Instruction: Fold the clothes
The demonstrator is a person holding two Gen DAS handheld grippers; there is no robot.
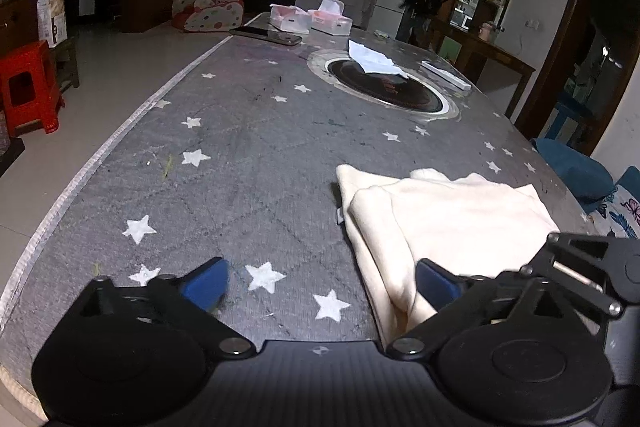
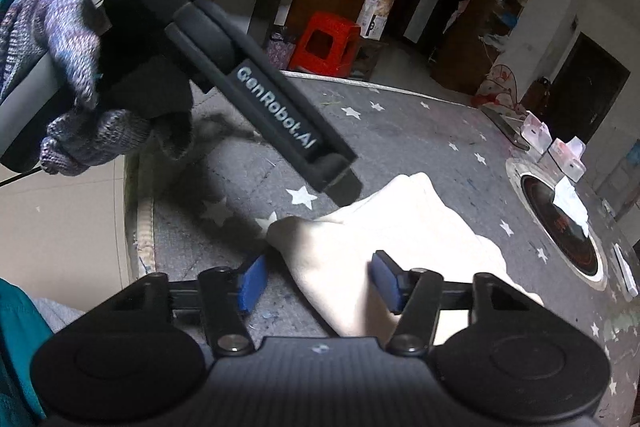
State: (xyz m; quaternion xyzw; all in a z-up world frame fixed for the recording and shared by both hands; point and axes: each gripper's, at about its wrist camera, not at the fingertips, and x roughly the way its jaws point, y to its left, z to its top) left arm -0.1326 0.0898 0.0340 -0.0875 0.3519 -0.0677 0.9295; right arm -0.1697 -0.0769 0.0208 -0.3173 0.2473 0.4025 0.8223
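A cream garment [image 1: 440, 219] lies folded in a compact pile on the grey star-print tablecloth [image 1: 224, 163], near the table's front edge. My left gripper [image 1: 320, 287] is open just above the cloth, its right pad [image 1: 434, 285] over the garment's left edge, its left pad over bare cloth. In the right wrist view the garment [image 2: 384, 239] lies ahead, and my right gripper [image 2: 316, 281] is open, its jaws straddling the garment's near corner without closing. The left gripper's body [image 2: 248, 87], held by a gloved hand [image 2: 68, 75], crosses above it.
A round black induction hob [image 1: 384, 87] is set in the table's middle, with a crumpled white tissue [image 1: 372, 57] on it. Tissue boxes [image 1: 312, 19], a phone [image 1: 266, 35] and a white bar [image 1: 446, 75] lie at the far end. A red stool [image 1: 30, 87] stands left.
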